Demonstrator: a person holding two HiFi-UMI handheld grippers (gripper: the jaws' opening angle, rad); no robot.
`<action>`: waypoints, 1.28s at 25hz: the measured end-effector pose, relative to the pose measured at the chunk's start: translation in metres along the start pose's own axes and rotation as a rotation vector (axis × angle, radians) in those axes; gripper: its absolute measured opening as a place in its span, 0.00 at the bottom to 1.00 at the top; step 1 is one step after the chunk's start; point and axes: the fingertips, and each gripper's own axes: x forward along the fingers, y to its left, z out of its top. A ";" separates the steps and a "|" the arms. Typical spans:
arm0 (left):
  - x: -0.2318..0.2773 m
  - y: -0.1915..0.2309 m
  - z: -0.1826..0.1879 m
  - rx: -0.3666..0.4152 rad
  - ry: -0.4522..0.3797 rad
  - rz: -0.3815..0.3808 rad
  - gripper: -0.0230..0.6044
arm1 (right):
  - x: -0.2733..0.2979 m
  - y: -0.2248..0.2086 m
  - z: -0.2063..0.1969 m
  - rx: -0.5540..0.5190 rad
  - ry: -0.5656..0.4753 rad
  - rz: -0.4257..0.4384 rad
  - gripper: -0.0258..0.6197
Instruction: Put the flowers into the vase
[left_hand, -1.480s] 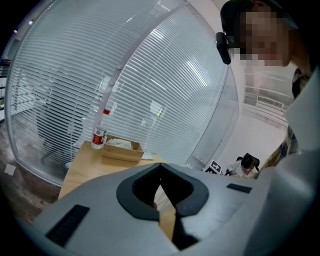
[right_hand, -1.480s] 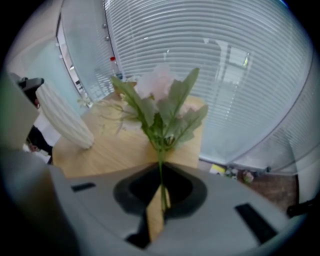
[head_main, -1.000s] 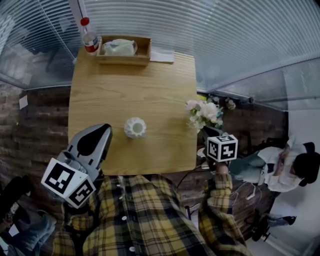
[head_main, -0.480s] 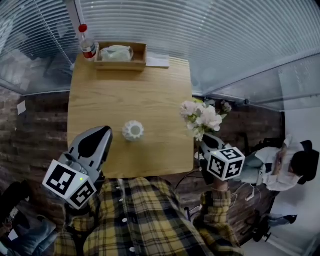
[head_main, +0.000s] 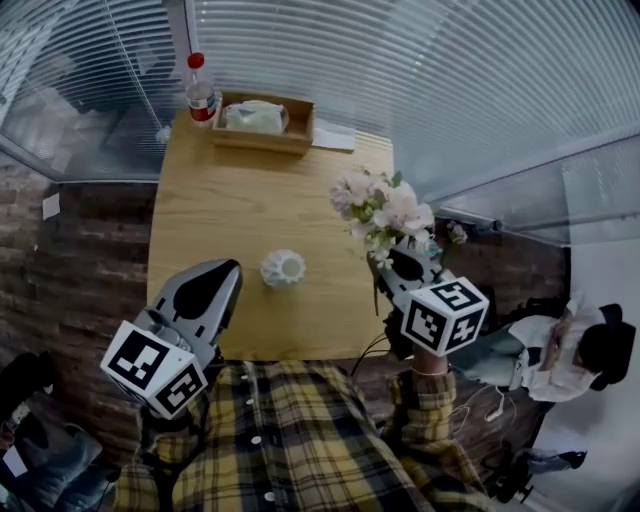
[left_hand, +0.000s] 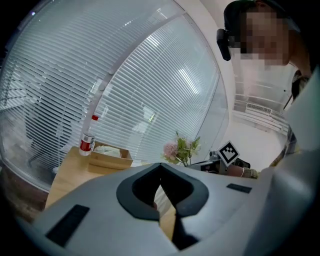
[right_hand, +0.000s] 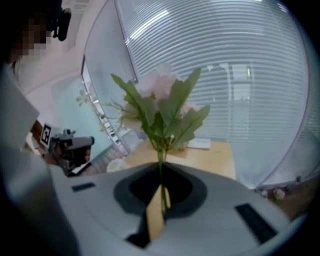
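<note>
A small white ribbed vase (head_main: 283, 268) stands upright near the front of the wooden table (head_main: 230, 200). My right gripper (head_main: 388, 260) is shut on the green stems of a bunch of pink and white flowers (head_main: 380, 210), held in the air over the table's right edge, to the right of the vase. In the right gripper view the stems run up out of the shut jaws (right_hand: 161, 169) to the leaves and blooms (right_hand: 160, 107). My left gripper (head_main: 230, 268) hovers at the table's front left, shut and empty, its tip (left_hand: 160, 166) pointing across the table toward the flowers (left_hand: 180, 149).
At the table's far edge are a wooden tray (head_main: 262, 122) with a crumpled bag in it, a red-capped bottle (head_main: 201, 92) and a sheet of paper (head_main: 335, 135). Glass walls with blinds close in the far and right sides. A person (head_main: 580, 350) sits at the lower right.
My right gripper has risen and swung left with the flowers, from beside the table's right edge to above it. The left gripper has hardly moved.
</note>
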 end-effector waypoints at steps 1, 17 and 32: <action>0.000 0.000 0.000 0.000 -0.002 0.000 0.05 | 0.005 0.006 0.008 -0.008 -0.012 0.018 0.08; -0.003 -0.008 -0.001 0.011 0.003 -0.012 0.05 | -0.009 0.116 0.132 -0.037 -0.344 0.293 0.08; -0.003 -0.008 -0.004 0.007 0.014 0.000 0.05 | -0.015 0.160 0.135 -0.069 -0.528 0.439 0.08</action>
